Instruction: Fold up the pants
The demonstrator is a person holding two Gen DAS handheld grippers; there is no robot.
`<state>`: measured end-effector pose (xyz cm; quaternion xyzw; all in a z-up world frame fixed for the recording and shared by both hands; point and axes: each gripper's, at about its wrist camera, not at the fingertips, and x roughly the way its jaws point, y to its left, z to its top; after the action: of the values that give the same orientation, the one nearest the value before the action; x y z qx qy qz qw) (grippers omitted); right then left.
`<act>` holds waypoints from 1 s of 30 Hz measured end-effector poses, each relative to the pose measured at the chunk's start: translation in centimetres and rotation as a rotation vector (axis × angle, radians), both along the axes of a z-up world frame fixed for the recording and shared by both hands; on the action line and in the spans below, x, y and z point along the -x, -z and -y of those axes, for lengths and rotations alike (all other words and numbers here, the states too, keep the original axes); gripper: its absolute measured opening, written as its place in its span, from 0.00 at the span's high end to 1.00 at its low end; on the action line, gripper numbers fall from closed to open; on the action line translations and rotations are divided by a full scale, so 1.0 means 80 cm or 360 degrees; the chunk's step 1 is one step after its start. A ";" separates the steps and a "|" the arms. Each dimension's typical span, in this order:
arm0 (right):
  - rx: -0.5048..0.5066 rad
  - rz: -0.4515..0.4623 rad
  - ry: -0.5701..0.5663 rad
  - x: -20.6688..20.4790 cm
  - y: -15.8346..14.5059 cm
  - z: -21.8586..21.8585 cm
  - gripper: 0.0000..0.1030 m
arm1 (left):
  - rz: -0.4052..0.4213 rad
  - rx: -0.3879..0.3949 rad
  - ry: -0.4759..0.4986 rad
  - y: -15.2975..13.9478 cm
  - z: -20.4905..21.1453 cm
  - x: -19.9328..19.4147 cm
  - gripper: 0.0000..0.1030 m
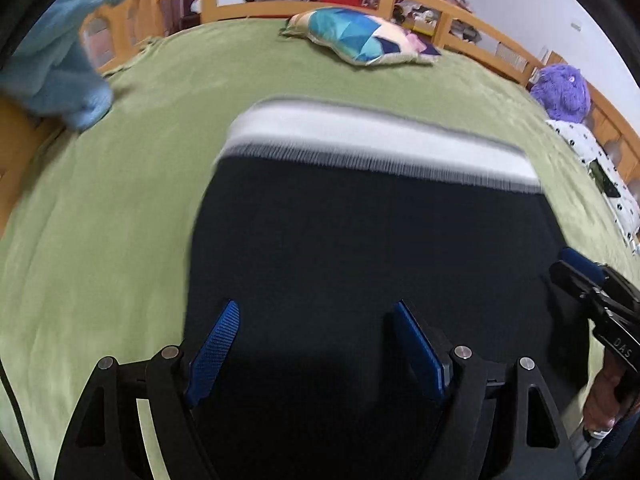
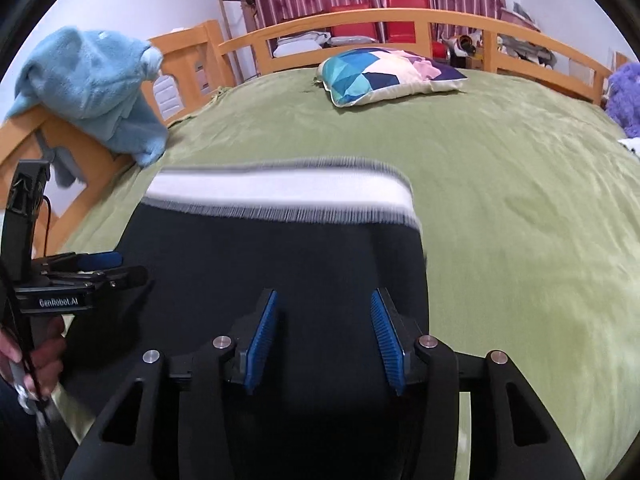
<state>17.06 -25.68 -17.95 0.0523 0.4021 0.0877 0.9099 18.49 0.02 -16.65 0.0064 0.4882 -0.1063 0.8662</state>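
Observation:
Dark navy pants (image 1: 360,248) with a white ribbed waistband (image 1: 380,148) lie flat on the green bedspread (image 1: 120,200), waistband at the far end. My left gripper (image 1: 316,320) is open and empty, hovering over the near part of the pants. My right gripper (image 2: 324,312) is also open and empty over the pants (image 2: 260,264), near their right edge. The waistband (image 2: 280,192) looks blurred in both views. The right gripper shows at the right of the left wrist view (image 1: 592,292); the left gripper shows at the left of the right wrist view (image 2: 88,272).
A patchwork cushion (image 2: 384,72) lies at the far end of the bed. A light blue towel (image 2: 92,84) hangs over the wooden bed rail (image 2: 360,20) on the left. A purple plush toy (image 1: 564,92) and a spotted cloth (image 1: 592,160) sit at the right.

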 end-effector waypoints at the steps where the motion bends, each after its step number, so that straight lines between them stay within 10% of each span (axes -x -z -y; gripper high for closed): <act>1: 0.0029 0.0008 -0.0007 0.017 0.001 -0.004 0.53 | 0.0007 -0.0008 -0.0019 0.001 -0.007 0.014 0.24; 12: 0.0120 -0.0040 0.0074 0.154 -0.002 -0.009 0.52 | 0.0075 0.0059 -0.0116 -0.020 -0.042 0.146 0.22; 30: 0.0028 0.0220 0.0310 0.272 -0.187 0.004 0.28 | 0.0434 0.0083 -0.0113 -0.175 0.009 0.259 0.08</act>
<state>-4.74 -25.99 -3.02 0.0769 0.3321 -0.0012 0.9401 -2.24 -0.71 -2.67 -0.0190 0.3630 -0.0862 0.9276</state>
